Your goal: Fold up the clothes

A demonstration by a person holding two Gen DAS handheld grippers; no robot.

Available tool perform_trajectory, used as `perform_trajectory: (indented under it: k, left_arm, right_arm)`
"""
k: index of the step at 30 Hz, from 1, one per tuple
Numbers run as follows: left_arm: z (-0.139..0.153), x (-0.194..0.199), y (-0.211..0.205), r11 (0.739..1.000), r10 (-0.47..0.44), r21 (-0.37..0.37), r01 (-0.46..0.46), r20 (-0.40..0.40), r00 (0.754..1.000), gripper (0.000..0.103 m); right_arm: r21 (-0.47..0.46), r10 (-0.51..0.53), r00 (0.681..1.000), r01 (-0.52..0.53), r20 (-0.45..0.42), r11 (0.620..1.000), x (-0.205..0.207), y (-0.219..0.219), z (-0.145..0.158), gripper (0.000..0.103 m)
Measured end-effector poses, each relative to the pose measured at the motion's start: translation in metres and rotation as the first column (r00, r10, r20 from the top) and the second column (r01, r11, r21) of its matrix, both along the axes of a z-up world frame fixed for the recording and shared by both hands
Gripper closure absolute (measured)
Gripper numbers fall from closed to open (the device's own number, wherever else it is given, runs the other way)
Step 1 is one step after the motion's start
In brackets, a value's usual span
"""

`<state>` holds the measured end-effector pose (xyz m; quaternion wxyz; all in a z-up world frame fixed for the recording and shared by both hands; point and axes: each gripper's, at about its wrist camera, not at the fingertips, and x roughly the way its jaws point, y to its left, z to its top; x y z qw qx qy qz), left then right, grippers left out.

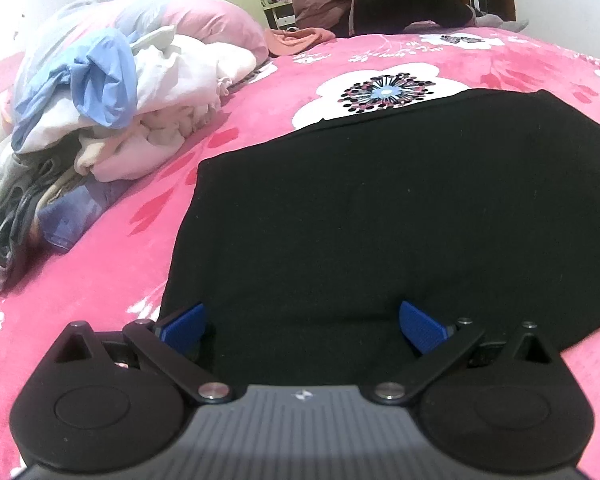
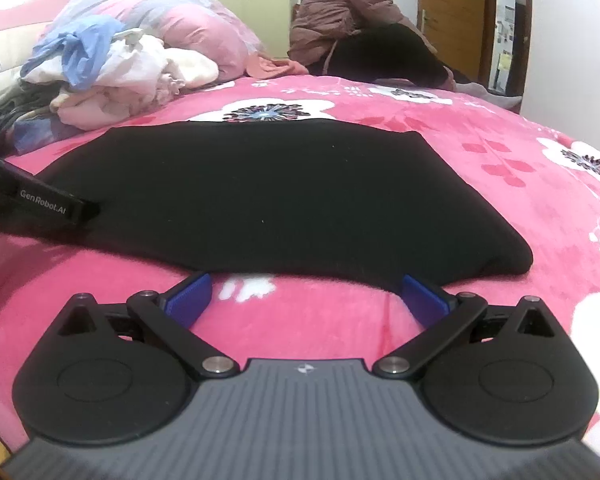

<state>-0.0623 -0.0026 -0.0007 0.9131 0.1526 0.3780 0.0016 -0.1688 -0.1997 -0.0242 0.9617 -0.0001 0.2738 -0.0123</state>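
- Both left tongs (image 1: 302,322) and right tongs (image 2: 305,298) stand wide open, holding nothing.
- The flat black cloth garment (image 2: 276,192) can slip on the pink flowered fleece bed cover (image 2: 500,152) and bunch if only one layer is pinched.

Black on hot pink

A plain black garment (image 2: 284,192) lies on a bright pink blanket (image 2: 500,184) printed with white flowers; the clothes pile (image 1: 112,92) shows pale pink, white and blue.

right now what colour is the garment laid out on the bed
Black garment, plain; clearest in the right wrist view.
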Motion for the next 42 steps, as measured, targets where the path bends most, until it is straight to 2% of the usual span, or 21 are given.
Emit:
perform_trajectory:
  k: [10,19,26,32,42]
  left_arm:
    - [0.001,-0.001,-0.005,0.999,0.007,0.033,-0.007,-0.001,1.0,0.0]
    - [0.002,0.0,-0.005,1.0,0.017,0.024,-0.017,-0.011,1.0,0.0]
    - [0.003,0.002,0.007,0.997,0.044,-0.063,-0.047,-0.05,0.998,0.0]
    - [0.002,0.005,0.028,0.971,0.084,-0.217,-0.105,-0.105,0.991,0.0]
    - [0.003,0.005,0.026,0.968,0.109,-0.213,-0.132,-0.117,0.987,0.0]
  right_arm:
    - [-0.001,-0.034,0.998,0.034,-0.048,0.999,0.003,0.004,0.004,0.001]
    - [0.014,-0.073,0.992,0.075,-0.106,0.997,0.008,0.006,0.009,0.001]
    - [0.031,-0.082,0.989,0.086,-0.126,0.996,0.01,0.005,0.012,0.001]
    - [0.038,-0.077,0.989,0.082,-0.123,0.996,0.008,0.003,0.011,0.001]
    - [0.031,-0.076,0.993,0.079,-0.094,0.996,0.005,0.003,0.008,0.001]
